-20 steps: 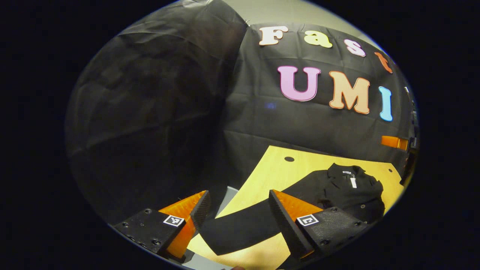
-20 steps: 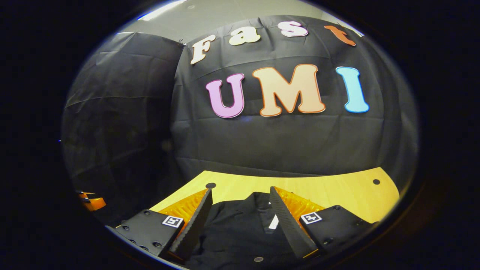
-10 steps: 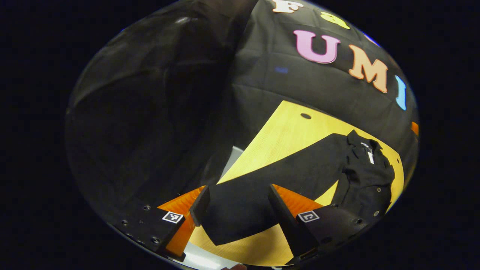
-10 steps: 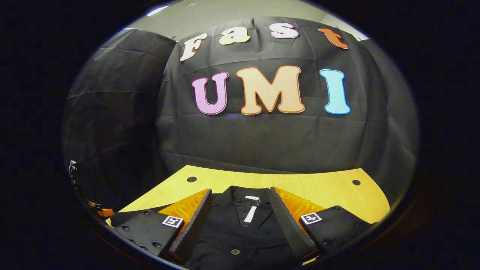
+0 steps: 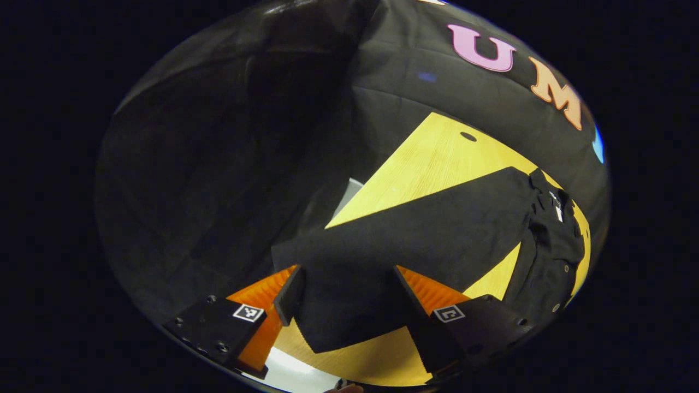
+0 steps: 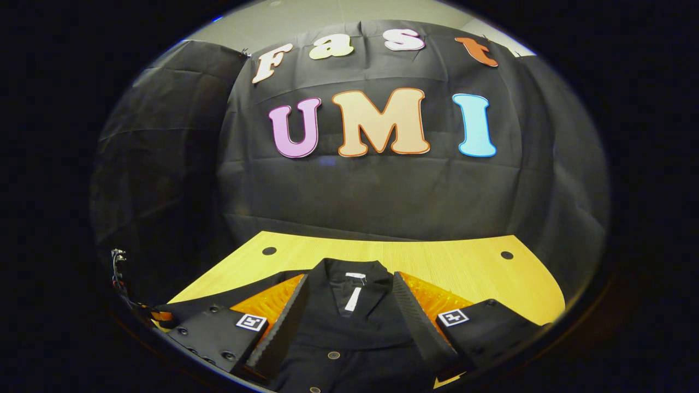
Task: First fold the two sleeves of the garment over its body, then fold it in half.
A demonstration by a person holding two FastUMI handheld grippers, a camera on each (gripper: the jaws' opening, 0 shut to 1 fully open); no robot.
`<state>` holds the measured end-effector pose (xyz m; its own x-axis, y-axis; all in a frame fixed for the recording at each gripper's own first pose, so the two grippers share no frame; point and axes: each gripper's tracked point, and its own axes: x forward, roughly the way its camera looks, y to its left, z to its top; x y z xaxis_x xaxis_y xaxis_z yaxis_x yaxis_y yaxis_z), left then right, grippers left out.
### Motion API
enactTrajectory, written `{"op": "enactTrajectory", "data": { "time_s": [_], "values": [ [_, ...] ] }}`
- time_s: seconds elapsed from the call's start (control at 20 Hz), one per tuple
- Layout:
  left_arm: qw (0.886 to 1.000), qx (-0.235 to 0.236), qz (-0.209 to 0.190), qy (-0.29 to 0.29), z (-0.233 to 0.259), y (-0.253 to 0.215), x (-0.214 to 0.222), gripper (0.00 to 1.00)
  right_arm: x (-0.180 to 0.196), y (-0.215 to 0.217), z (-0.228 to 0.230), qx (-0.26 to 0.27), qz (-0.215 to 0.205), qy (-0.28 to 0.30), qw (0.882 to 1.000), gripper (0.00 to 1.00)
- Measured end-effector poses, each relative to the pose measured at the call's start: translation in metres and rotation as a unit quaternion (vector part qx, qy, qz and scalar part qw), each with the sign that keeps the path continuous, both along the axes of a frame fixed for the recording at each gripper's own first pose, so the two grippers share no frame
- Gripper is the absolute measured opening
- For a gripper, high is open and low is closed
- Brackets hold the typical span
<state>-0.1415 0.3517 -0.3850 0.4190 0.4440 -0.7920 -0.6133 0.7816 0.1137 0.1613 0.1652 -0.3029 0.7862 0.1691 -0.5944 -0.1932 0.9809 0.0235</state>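
A black buttoned garment (image 6: 349, 338) lies flat on the yellow wooden table (image 6: 437, 262), collar and white neck label toward the booth wall. In the left gripper view its body (image 5: 551, 245) is at the right and one long sleeve (image 5: 415, 234) stretches across the table toward me. My left gripper (image 5: 347, 273) is open, its fingers either side of the sleeve's cuff end; whether they touch the cloth I cannot tell. My right gripper (image 6: 349, 277) is open over the chest, the collar showing between its fingers. The same sleeve (image 6: 229, 286) runs off to the left in the right gripper view.
The table (image 5: 431, 164) has small round holes (image 5: 468, 136) near its far corners. Its left edge drops to a pale grey surface (image 5: 349, 194). Black cloth walls stand close behind and to the left. Bare wood lies right of the garment (image 6: 491, 278).
My left gripper has dropped and closed in on the sleeve's cuff end, which now sits between its fingers. The right gripper has shifted so the collar is centred between its fingers.
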Motion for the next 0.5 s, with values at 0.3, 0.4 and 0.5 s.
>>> {"op": "enactTrajectory", "data": {
  "time_s": [0.3,0.4,0.5],
  "values": [
    [1.0,0.016,-0.014,0.02,-0.001,-0.001,-0.009,0.76,-0.012,0.007,0.001,-0.006,0.017,-0.002,1.0,0.98],
    [1.0,0.007,-0.018,0.02,-0.003,-0.009,-0.005,0.45,-0.015,0.005,-0.001,-0.008,0.023,0.0,1.0,0.98],
    [1.0,0.004,-0.023,0.013,-0.003,-0.014,0.001,0.24,-0.019,0.004,-0.002,-0.001,0.023,0.005,1.0,0.98]
  ]
}}
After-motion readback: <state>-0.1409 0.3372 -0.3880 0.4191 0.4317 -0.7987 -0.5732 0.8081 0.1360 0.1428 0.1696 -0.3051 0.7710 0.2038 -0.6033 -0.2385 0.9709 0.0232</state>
